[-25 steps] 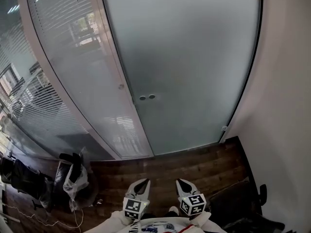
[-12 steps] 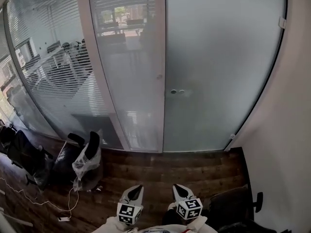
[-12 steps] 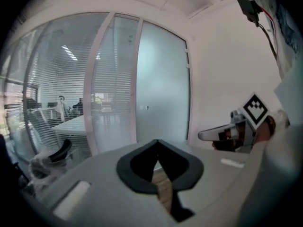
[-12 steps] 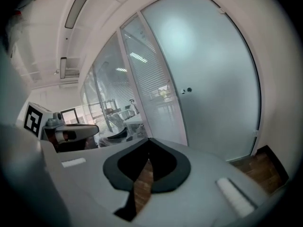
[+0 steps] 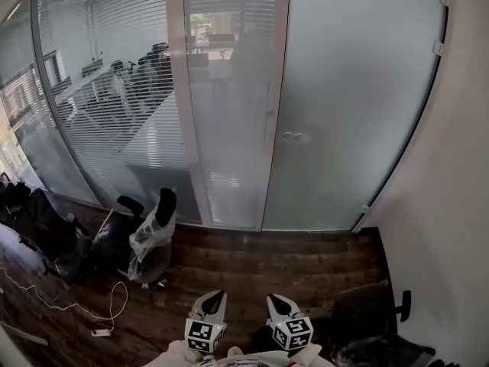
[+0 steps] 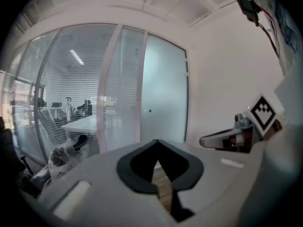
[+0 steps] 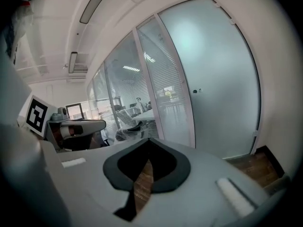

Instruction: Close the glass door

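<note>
Far left, a slatted glass partition (image 5: 99, 90) curves across the room, with desks and office chairs showing dimly behind it. At its foot sit some dark chairs (image 5: 46, 235). A white cable (image 5: 61, 306) snakes over the wooden floor (image 5: 252, 266) beside them. Next along, a chair wrapped in clear plastic (image 5: 153, 239) stands just in front of the partition.

Bottom centre of the head view now: the left gripper (image 5: 215, 297) is held low and close to the body, its marker cube (image 5: 202, 332) facing up. Its own view shows the two dark pads meeting at their tips. The jaws are together with nothing between them, only floorboards showing through the slot below the tips. Right beside it, the right gripper (image 5: 273, 300) is the mirror image. Its jaws are pressed together too, and it is empty. Both point across the floor toward the glass, well apart from it.

Past a white post (image 5: 275, 105) comes the frosted glass door (image 5: 351, 105). It stands in line with the partition, its left edge meeting that post. Two small round fittings (image 5: 293, 136) sit near that edge. Neither gripper touches the door.

Far right, a plain white wall (image 5: 458, 205) runs down the frame, and a dark chair (image 5: 367, 312) sits low against it.
</note>
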`<state>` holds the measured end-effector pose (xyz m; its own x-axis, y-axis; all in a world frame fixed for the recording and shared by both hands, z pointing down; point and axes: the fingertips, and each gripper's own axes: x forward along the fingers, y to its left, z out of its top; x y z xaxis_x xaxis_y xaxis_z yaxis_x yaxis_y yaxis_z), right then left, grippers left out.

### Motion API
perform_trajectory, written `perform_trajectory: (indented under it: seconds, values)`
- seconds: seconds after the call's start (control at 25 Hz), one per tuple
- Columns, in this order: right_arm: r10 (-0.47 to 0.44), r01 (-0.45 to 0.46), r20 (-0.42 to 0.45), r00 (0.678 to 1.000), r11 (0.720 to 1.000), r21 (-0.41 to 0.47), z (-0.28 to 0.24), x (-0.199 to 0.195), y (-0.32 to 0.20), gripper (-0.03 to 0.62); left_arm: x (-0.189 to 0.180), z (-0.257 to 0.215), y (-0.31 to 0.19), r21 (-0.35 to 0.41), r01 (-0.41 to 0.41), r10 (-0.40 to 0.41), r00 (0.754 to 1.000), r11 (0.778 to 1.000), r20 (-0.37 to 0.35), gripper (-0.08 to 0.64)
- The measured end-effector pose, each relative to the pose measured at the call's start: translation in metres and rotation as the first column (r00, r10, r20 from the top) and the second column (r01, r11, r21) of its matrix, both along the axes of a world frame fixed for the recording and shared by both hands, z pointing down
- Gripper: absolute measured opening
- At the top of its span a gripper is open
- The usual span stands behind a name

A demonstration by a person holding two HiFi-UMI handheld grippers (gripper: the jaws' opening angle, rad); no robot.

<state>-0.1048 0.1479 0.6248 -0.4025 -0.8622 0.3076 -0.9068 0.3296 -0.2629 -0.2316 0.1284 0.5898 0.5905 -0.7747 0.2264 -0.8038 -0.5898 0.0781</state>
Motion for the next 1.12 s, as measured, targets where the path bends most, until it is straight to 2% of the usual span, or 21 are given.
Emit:
perform_trajectory:
  seconds: [0.28, 0.76, 1.0, 1.12]
  values:
    - [0.054, -0.054, -0.001, 0.999, 0.999, 0.01, -0.011, 0.022, 0.023, 0.008, 0.022, -0.014, 0.017, -0.003, -0.037, 0.037, 0.999, 0.999, -0.038, 0.002]
    - [0.079, -0.08, 0.035, 0.996, 0.997, 0.022, -0.02, 0.076, 0.041, 0.008, 0.09, -0.028, 0.037, -0.002, -0.086, 0.086, 0.996, 0.996, -0.005, 0.002]
    - [0.062, -0.065, 0.044, 0.997, 0.996, 0.064, -0.031, 0.08, 0.048, 0.008, 0.104, -0.032, 0.045, -0.004, -0.088, 0.088, 0.996, 0.996, 0.006, 0.002]
    - [0.015, -0.014, -0.019, 1.0, 0.996, 0.083, -0.032, 0.078, 0.053, 0.006, 0.106, -0.028, 0.048, -0.007, -0.089, 0.09, 0.996, 0.996, 0.014, 0.002]
